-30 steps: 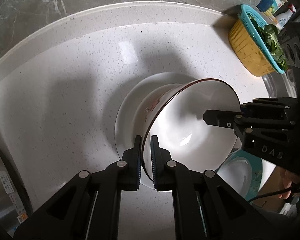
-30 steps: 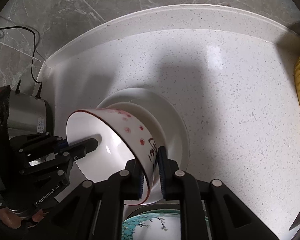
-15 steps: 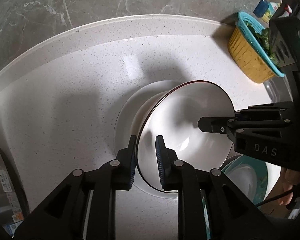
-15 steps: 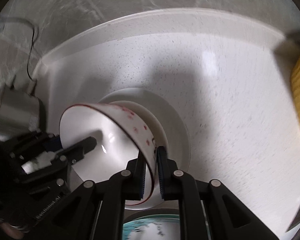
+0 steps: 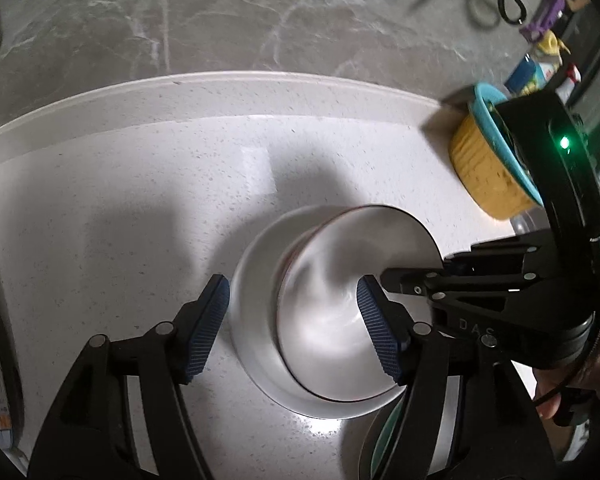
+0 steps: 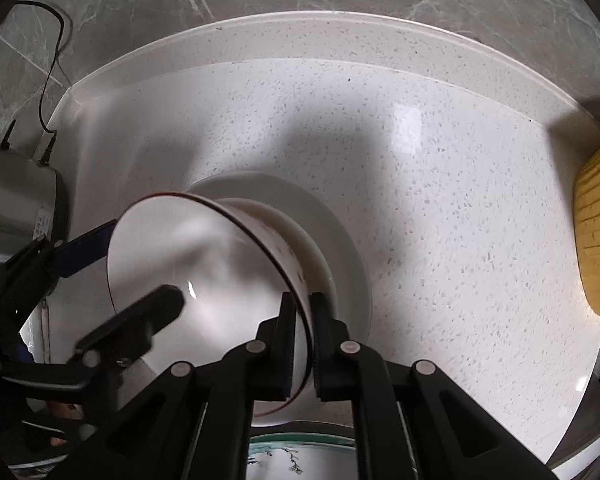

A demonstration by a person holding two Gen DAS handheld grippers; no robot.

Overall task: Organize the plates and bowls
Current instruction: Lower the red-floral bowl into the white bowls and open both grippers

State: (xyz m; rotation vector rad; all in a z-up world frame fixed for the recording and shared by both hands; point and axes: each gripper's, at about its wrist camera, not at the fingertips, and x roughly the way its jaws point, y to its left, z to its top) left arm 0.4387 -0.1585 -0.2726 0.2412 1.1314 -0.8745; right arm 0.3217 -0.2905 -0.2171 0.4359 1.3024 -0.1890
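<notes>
A white bowl with a dark red rim (image 5: 340,280) (image 6: 204,264) sits tilted in a wide white plate (image 5: 252,276) (image 6: 340,248) on the speckled white counter. My right gripper (image 6: 305,316) is shut on the bowl's rim; in the left wrist view it comes in from the right (image 5: 396,280). My left gripper (image 5: 294,320) is open wide, its blue pads either side of the bowl and not touching it. In the right wrist view the left gripper shows at the left (image 6: 136,276).
A yellow basket with a teal rim (image 5: 488,168) (image 6: 596,232) stands at the right. A steel appliance (image 6: 16,196) with a cord stands at the left corner. A teal-patterned plate (image 6: 296,456) lies near the front edge. A grey marble wall backs the counter.
My left gripper has let go of the bowl's rim and opened wide, pulling back a little. My right gripper still holds the bowl, which has settled lower toward the plate.
</notes>
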